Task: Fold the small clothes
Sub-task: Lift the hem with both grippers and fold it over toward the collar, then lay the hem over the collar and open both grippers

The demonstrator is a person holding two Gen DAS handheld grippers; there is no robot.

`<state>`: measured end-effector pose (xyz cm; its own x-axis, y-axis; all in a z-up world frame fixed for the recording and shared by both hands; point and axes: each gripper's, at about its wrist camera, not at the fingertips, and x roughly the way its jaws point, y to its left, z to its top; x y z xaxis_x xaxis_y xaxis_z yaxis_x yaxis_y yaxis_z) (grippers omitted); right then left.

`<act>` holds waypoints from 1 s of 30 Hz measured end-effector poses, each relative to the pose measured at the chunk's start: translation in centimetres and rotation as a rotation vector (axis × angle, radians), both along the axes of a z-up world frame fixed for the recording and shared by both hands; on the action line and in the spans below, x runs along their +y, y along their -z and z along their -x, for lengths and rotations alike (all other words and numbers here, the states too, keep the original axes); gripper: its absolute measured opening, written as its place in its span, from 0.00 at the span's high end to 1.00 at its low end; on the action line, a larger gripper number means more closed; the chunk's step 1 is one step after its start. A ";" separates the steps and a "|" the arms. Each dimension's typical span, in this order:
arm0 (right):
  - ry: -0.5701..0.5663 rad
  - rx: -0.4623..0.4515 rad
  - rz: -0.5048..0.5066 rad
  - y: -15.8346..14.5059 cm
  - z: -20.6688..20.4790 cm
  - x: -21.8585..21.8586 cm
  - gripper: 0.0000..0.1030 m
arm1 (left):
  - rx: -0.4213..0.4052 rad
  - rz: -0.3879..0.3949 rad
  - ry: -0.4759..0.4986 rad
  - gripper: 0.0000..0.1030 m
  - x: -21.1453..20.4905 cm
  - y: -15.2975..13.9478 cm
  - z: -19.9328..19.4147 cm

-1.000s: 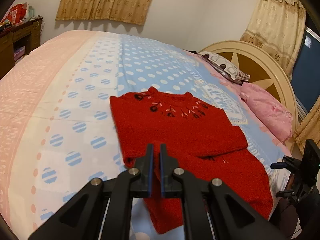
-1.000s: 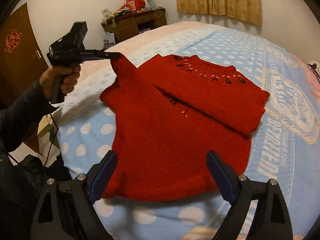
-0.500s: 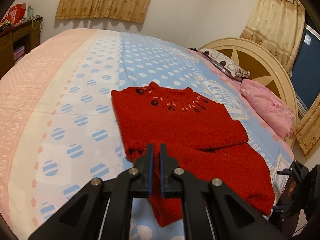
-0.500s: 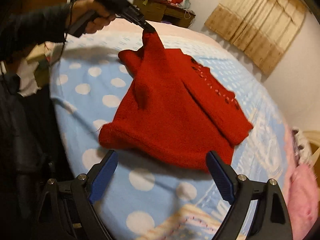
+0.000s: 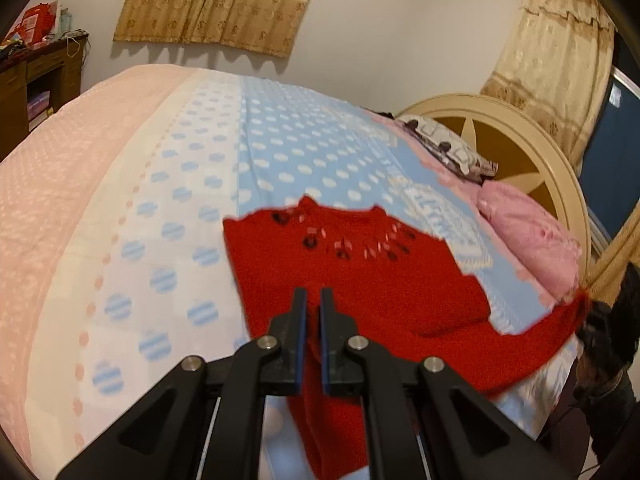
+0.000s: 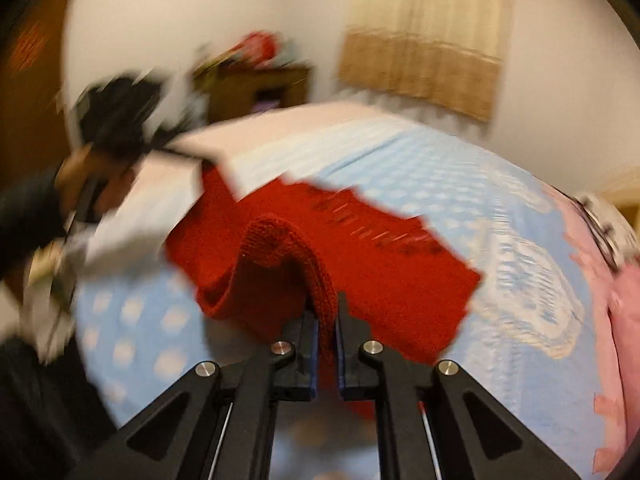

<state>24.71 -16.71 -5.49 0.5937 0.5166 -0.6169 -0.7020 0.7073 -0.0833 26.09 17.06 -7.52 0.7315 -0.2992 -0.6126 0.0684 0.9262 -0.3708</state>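
Polka-dot bedspread [image 5: 280, 152], writing unreadable

A red knitted sweater [image 5: 360, 276] with dark and pale embroidery around its neckline lies partly folded on the bed, 1 sleeve laid across its chest. Its neckline lies well beyond the left claw [image 5: 313, 312], which pinches the near hem corner. The other hem corner is nipped in the right claw [image 6: 327, 320], the knit rising ahead of it in an arched fold.
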 end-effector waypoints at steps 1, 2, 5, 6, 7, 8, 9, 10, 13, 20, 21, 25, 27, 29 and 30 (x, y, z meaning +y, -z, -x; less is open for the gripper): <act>0.040 -0.003 -0.030 -0.9 -1.6 -0.6 0.95 | -0.005 0.007 -0.001 0.94 0.2 -0.3 -0.5; 0.065 -0.007 -0.043 -1.3 -2.7 -0.8 0.95 | -0.008 0.015 -0.004 0.94 0.4 -0.6 -1.2; 0.134 -0.012 -0.082 -2.6 -6.5 -1.4 0.95 | -0.013 0.027 -0.006 0.94 0.7 -1.1 -2.9; 0.147 -0.012 -0.084 -2.7 -7.4 -1.4 0.95 | -0.014 0.023 -0.004 0.94 0.7 -1.3 -3.6; 0.158 -0.012 -0.084 -2.7 -8.1 -1.5 0.95 | -0.014 0.020 -0.003 0.94 0.7 -1.4 -4.0; 0.170 -0.010 -0.086 -2.6 -9.0 -1.5 0.95 | -0.011 0.015 -0.003 0.94 0.7 -1.5 -4.7; 0.184 -0.006 -0.090 -2.5 -9.9 -1.5 0.95 | -0.008 0.012 -0.005 0.94 0.9 -1.5 -5.4; 0.199 0.002 -0.089 -2.2 -10.9 -1.5 0.95 | -0.002 0.012 -0.006 0.94 1.0 -1.4 -6.1; 0.254 0.067 -0.104 -0.9 -14.7 -1.5 0.95 | 0.033 0.012 -0.024 0.94 1.8 -0.2 -8.9; 0.340 0.254 -0.112 5.0 -21.8 -1.9 0.95 | 0.147 0.027 -0.027 0.94 2.0 4.6 -13.6; 0.354 0.268 -0.101 5.9 -22.5 -1.9 0.95 | 0.152 0.021 -0.027 0.94 1.9 4.9 -13.8; 0.376 0.321 -0.102 8.2 -24.4 -2.2 0.95 | 0.168 0.015 -0.037 0.94 2.2 6.2 -14.5; 0.384 0.345 -0.115 8.9 -25.5 -2.5 0.95 | 0.167 0.015 -0.039 0.94 2.5 6.5 -14.9; 0.386 0.377 -0.113 9.7 -26.8 -2.4 0.94 | 0.173 0.002 -0.047 0.94 2.7 6.8 -15.2; 0.397 0.388 -0.114 10.0 -27.2 -2.4 0.94 | 0.176 0.003 -0.044 0.94 2.7 7.0 -15.3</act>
